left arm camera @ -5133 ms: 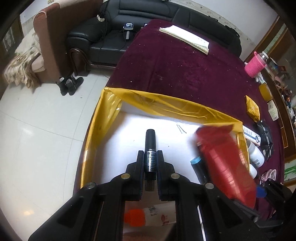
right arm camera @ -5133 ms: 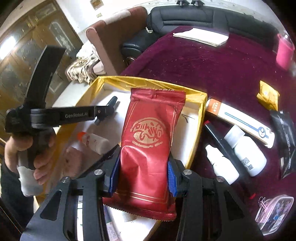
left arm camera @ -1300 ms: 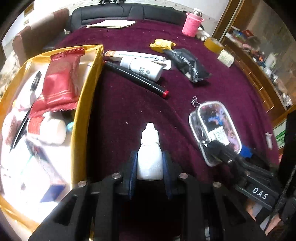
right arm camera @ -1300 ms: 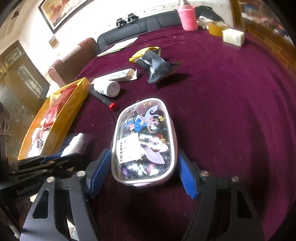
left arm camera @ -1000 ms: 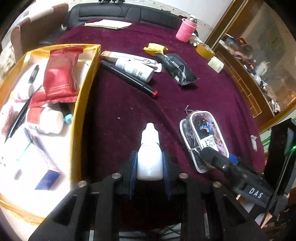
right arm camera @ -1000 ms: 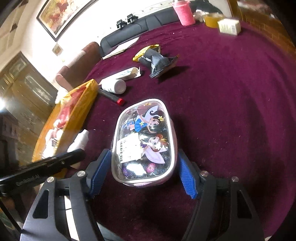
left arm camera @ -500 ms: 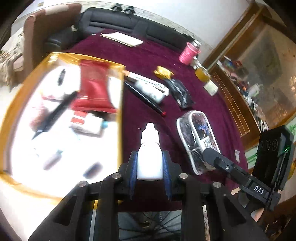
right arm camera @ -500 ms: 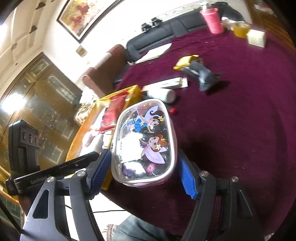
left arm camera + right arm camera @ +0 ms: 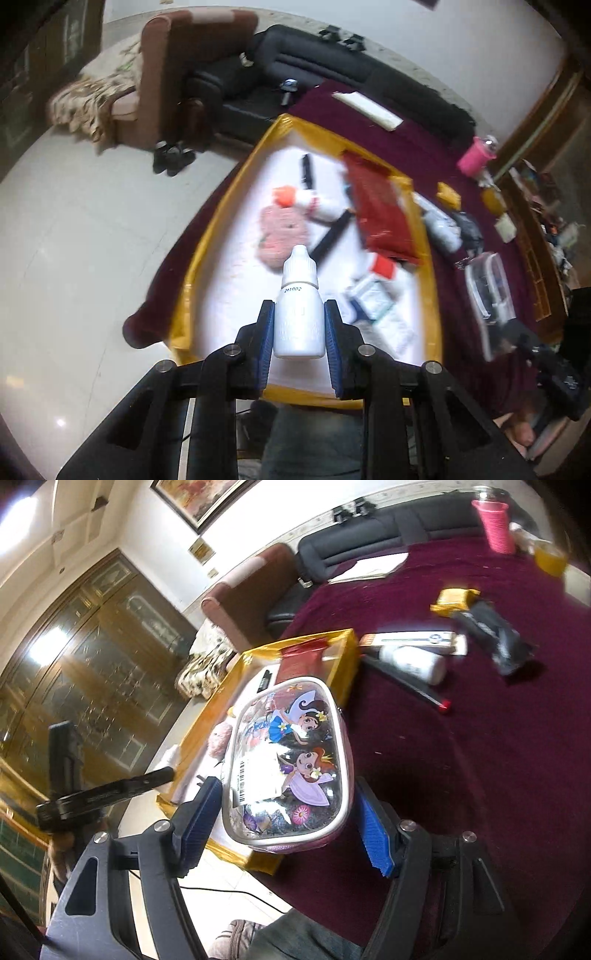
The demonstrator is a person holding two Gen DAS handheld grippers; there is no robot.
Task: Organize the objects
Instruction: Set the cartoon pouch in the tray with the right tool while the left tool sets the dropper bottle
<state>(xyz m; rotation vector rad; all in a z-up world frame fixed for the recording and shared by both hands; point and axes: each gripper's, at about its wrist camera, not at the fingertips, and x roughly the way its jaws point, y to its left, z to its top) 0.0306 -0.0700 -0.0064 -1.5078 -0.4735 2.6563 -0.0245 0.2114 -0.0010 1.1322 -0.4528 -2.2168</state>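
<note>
The left gripper point(image 9: 299, 332) is clamped on a white dropper bottle point(image 9: 298, 314), cap pointing forward, label code near its shoulder. Ahead of and below the jaws lies the gold-rimmed tray point(image 9: 192, 280), with bare white floor just beyond the fingertips; a pink item point(image 9: 282, 236) and red pouch point(image 9: 382, 210) lie farther ahead. The right gripper point(image 9: 288, 812) is closed on a clear cartoon-print pouch point(image 9: 291, 760), held over the tray's near corner point(image 9: 258, 864); open maroon tablecloth point(image 9: 480, 757) lies to its right.
</note>
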